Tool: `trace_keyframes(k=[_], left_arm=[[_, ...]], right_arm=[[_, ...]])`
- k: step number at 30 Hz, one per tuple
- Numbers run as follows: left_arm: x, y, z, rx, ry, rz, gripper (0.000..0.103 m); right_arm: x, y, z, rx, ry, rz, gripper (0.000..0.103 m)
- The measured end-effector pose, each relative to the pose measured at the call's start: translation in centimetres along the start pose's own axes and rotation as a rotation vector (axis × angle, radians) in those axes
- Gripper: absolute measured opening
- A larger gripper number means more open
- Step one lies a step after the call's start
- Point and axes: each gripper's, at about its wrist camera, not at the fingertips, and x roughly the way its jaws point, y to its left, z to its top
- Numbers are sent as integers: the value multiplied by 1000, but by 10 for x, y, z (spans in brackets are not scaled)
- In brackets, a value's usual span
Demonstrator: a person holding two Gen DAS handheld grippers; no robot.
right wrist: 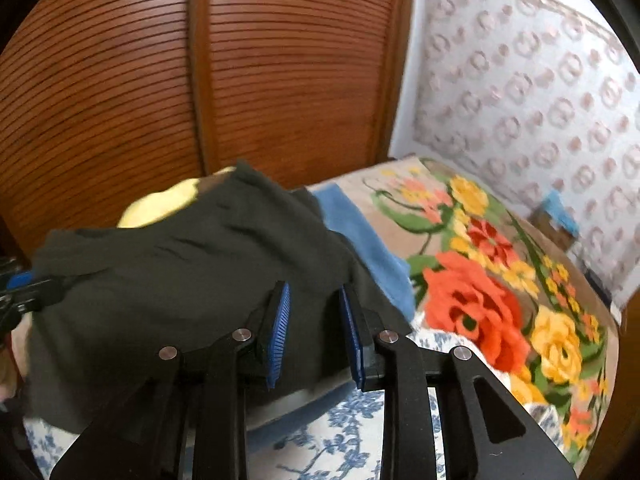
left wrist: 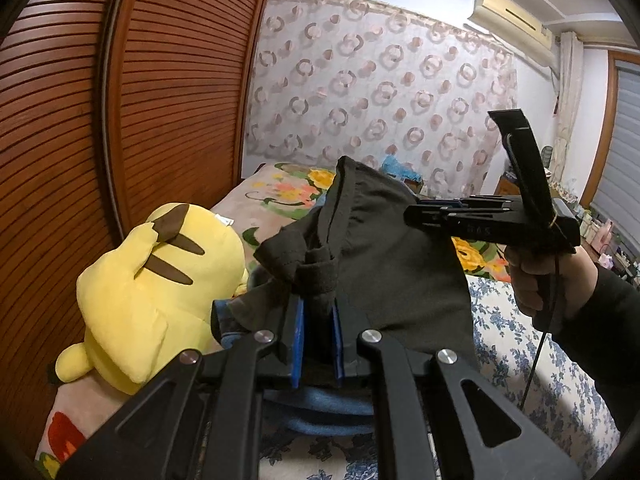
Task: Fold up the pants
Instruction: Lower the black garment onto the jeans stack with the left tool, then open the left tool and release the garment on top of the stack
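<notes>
The dark grey pants [left wrist: 372,248] hang in the air above the bed, held by the waistband. My left gripper [left wrist: 318,304] is shut on a bunched fold of the pants. My right gripper [left wrist: 416,216] shows in the left wrist view at the right, its tip against the pants' upper edge. In the right wrist view the right gripper [right wrist: 314,296] has its blue-padded jaws spread, with the pants [right wrist: 180,272] draped between and behind them. The left gripper [right wrist: 24,292] pinches the cloth at the far left of that view.
A yellow plush toy [left wrist: 152,296] lies at the left by the slatted wooden wardrobe [left wrist: 168,80]. A flowered blanket [right wrist: 500,280] covers the far bed, a blue cloth [right wrist: 368,240] lies under the pants, and a blue-and-white floral sheet [left wrist: 520,352] is near.
</notes>
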Motion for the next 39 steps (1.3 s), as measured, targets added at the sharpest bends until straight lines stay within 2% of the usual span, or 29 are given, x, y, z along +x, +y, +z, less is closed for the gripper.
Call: trace_keyframes(k=[5, 6, 12, 14, 17, 28, 34, 39], left_arm=[[-3, 1, 1, 0, 7, 6, 11], [-5, 2, 1, -6, 1, 8, 14], [-13, 4, 0, 23, 15, 48, 39], [-17, 6, -1, 26, 12, 51, 43], [-20, 9, -4, 31, 21, 39, 58], [-24, 6, -18, 75, 94, 28, 60], [-30, 1, -24, 99, 102, 25, 60], [-38, 2, -26, 90, 91, 30, 60]], right_arm=[[-5, 1, -1, 21, -17, -1, 22], [-8, 3, -1, 22, -20, -3, 22], [-27, 21, -3, 43, -67, 20, 25], [-31, 25, -5, 48, -73, 28, 25], [-35, 34, -7, 50, -75, 24, 25], [-46, 56, -22, 58, -71, 15, 28], [-48, 64, -32, 84, -64, 0, 39], [-56, 72, -38, 94, -66, -18, 51]])
